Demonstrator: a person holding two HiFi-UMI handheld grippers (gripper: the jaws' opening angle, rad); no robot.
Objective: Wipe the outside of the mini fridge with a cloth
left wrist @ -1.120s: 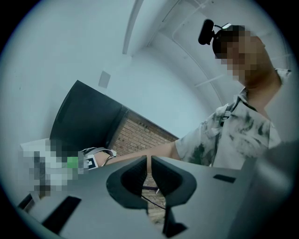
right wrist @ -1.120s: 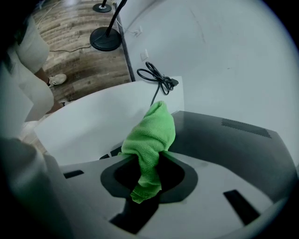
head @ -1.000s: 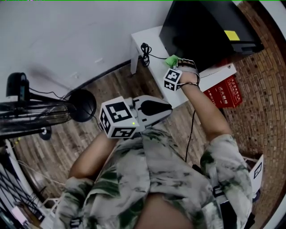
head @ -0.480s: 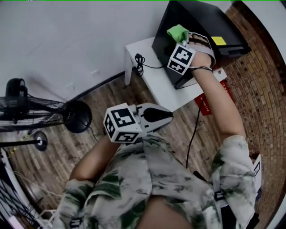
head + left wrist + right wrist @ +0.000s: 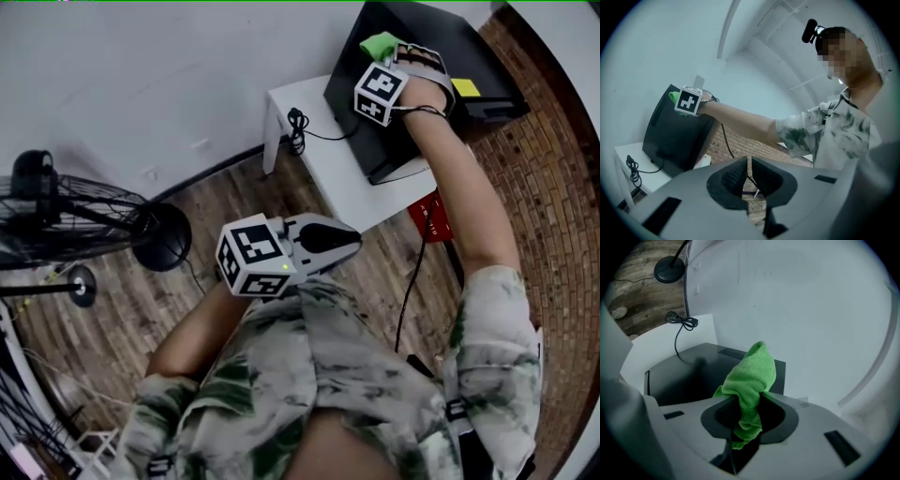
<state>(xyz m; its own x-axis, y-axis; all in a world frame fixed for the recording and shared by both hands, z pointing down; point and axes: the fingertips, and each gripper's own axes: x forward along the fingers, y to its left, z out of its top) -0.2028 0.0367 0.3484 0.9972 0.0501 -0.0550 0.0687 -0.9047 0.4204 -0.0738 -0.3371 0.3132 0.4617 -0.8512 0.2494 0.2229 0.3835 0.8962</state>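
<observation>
The black mini fridge stands on a low white table against the wall. My right gripper is shut on a green cloth and holds it at the fridge's top back-left corner. In the right gripper view the cloth sticks up out of the right gripper, with the fridge top just beyond. My left gripper hangs in front of my chest, away from the fridge. In the left gripper view the left gripper is shut on nothing and the fridge is far off.
A coiled black cable lies on the table's left end. A standing fan with a round base is on the wooden floor at left. A red box leans by the table, beside a brick wall.
My right gripper has carried the green cloth from low at the fridge's front up to its top back corner. The left gripper has hardly moved.
</observation>
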